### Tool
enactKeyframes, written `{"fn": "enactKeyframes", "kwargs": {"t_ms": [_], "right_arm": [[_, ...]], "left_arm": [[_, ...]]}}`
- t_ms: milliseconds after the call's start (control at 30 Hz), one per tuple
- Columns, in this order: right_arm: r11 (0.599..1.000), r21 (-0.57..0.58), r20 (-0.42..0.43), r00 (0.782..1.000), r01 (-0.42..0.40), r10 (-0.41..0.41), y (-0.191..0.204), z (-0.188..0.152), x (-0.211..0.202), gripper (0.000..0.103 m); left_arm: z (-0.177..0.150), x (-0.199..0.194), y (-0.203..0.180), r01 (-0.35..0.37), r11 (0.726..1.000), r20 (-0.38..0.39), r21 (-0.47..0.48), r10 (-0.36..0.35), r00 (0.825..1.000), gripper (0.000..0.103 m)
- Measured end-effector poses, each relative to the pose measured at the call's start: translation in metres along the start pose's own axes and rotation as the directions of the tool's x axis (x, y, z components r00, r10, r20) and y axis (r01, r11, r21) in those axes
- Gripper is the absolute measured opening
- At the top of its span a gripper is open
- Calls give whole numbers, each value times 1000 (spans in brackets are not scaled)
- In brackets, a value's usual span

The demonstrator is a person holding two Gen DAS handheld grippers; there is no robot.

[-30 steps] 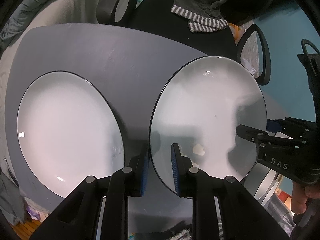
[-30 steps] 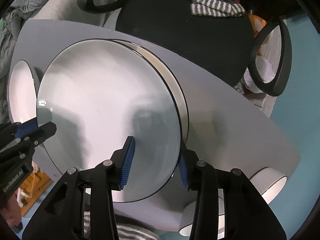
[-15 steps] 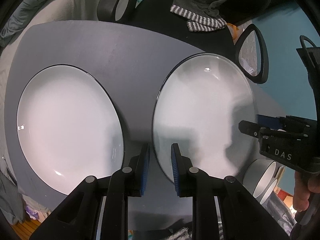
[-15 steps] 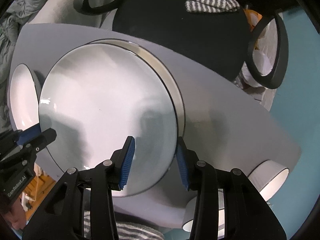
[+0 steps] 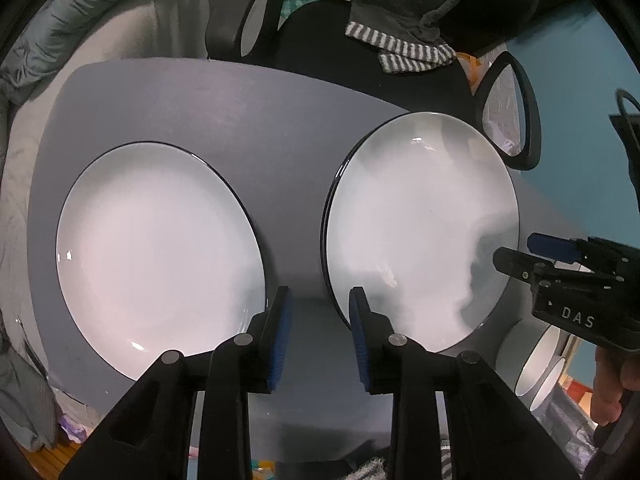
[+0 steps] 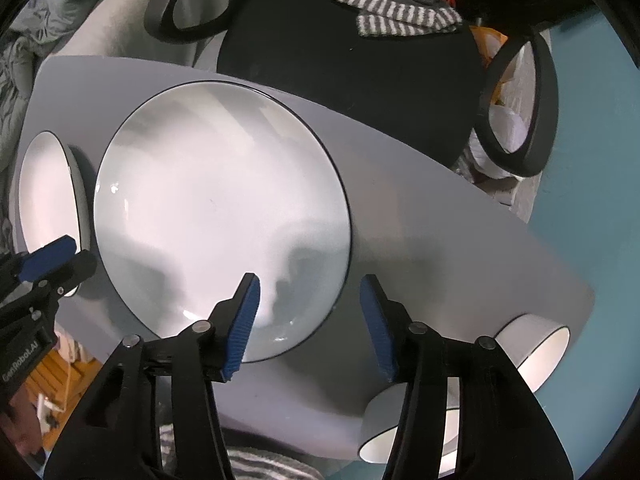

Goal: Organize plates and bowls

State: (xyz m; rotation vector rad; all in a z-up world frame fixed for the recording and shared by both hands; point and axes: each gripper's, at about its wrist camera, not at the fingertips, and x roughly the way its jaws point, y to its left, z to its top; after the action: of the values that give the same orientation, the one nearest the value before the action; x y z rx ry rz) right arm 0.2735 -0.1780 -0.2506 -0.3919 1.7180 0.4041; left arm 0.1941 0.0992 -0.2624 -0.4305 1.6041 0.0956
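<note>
1. Stacked plate (image 5: 420, 232): white, glossy, thin black rim, lies flat on right side of grey tabletop (image 5: 240, 108); a second rim shows just under its left edge.
2. Single plate (image 5: 160, 248): same look, left side, apart from the stack.
3. Left tool (image 5: 320, 320): jaws just opened, nothing between pads.
4. Right tool (image 6: 310, 316): jaws just opened, straddling the plate's near-right rim, pads clear.
5. Two white bowls (image 6: 536, 348) at near-right tabletop edge.

The left gripper (image 5: 320, 324) is matte black plastic, its two fingers (image 5: 280, 330) lined with ribbed blue pads and pinned by round silver screws. The right gripper (image 6: 310, 322) is built the same: black angular arms, blue ribbed pads, silver pivots. Its housing bears white letters "DAS"; the left one's side reads "GenRobot.AI". A black cable loops behind the right one.
</note>
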Motion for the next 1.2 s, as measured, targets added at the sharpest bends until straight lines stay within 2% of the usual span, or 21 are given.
{"fn": "enactKeyframes", "kwargs": {"t_ms": [233,333,367,400,567,700,933,1200], "right_arm": [[998,46,51,998,-46,44,-11,-20,-10,53],[999,37,78,996,-35,32,-11,-27,-19,55],[999,31,89,996,-29,26,-9,-30,-24,59],[999,25,99,995,-25,22,-8,-32,-27,63],[1000,-11,144,989,-20,22,-1,-39,-43,66],[999,-44,187,982,1,8,8,-44,-56,72],[995,-102,230,973,23,1,24,-47,-71,72],[974,-222,236,972,51,3,52,-37,-68,72]], "left_arm": [[-11,-10,-2,-13,1000,26,-9,13,1000,29],[-18,-18,-4,-17,1000,39,-3,17,999,39],[-22,-24,-5,-17,1000,50,0,17,999,42],[-25,-28,-5,-19,1000,59,1,18,998,42],[-37,-45,2,-33,999,96,-4,33,995,52],[-46,-58,8,-64,998,139,-5,64,988,54],[-57,-62,33,-8,992,144,-122,26,989,58],[-76,-61,78,-22,962,142,-272,62,988,61]]}}
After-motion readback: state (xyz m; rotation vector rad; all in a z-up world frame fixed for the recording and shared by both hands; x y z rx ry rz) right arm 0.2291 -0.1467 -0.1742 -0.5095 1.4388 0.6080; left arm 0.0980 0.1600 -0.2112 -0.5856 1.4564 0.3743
